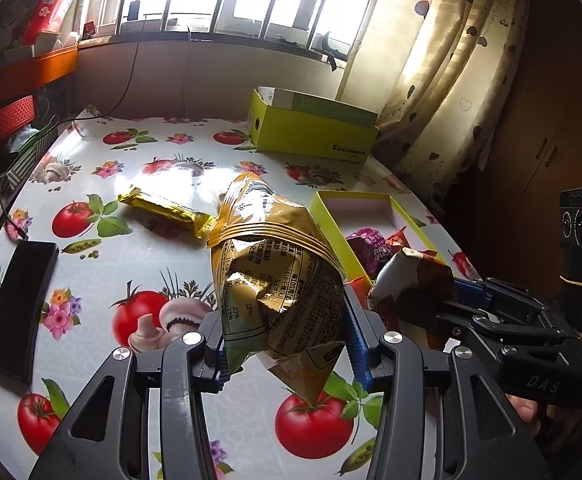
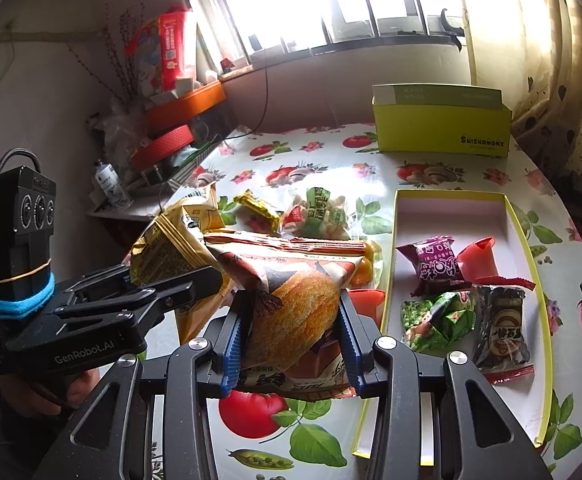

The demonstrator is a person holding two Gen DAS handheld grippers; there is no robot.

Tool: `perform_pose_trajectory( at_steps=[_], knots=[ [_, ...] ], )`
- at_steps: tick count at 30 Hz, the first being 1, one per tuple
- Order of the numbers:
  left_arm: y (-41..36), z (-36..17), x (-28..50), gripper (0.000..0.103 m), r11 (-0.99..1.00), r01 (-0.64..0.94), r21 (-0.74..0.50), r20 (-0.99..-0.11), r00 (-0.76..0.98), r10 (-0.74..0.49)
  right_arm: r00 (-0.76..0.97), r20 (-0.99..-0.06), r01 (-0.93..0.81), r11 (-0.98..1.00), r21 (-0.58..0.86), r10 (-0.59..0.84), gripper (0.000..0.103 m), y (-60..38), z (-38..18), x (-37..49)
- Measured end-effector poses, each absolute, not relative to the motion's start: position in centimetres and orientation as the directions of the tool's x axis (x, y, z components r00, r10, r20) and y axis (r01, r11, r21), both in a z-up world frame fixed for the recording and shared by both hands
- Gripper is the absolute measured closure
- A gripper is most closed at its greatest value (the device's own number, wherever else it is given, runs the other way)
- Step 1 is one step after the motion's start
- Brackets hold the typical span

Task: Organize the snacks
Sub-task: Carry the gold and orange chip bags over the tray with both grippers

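My left gripper (image 1: 287,344) is shut on a crinkled gold snack bag (image 1: 271,276), held above the table; the same gold bag (image 2: 171,252) shows at the left of the right wrist view. My right gripper (image 2: 291,352) is shut on an orange-and-white snack bag (image 2: 295,300) printed with a bread picture, just left of the shallow yellow-rimmed tray (image 2: 527,240). That tray holds several small packets: purple (image 2: 435,268), red (image 2: 479,260), green (image 2: 439,320) and dark (image 2: 499,328). In the left wrist view the right gripper's bag (image 1: 411,280) sits beside the tray (image 1: 331,216).
A yellow bar packet (image 1: 167,210) lies mid-table, and a green-white packet (image 2: 323,216) farther back. A tall yellow-green box (image 1: 311,128) stands at the far edge. A black phone (image 1: 19,308) lies at the left. Shelves with red and orange boxes (image 2: 183,104) flank the table's left.
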State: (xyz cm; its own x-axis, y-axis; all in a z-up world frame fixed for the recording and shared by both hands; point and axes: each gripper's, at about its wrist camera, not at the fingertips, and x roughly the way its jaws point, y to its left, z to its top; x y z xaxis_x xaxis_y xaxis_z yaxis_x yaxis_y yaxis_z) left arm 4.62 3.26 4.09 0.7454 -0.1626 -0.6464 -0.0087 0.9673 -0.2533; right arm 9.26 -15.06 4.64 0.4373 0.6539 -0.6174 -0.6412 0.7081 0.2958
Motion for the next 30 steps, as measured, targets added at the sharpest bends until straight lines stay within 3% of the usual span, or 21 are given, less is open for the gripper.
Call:
perform_pose_trajectory(
  at_steps=[30],
  knots=[
    [-5.2, 2.7, 7.8, 0.056, 0.955, 0.174, -0.239, -0.695, 0.656, -0.294, 0.520, -0.645, -0.514, 0.808, 0.288, 0.561, 0.064, -22.8, 3.4, 10.4]
  ],
)
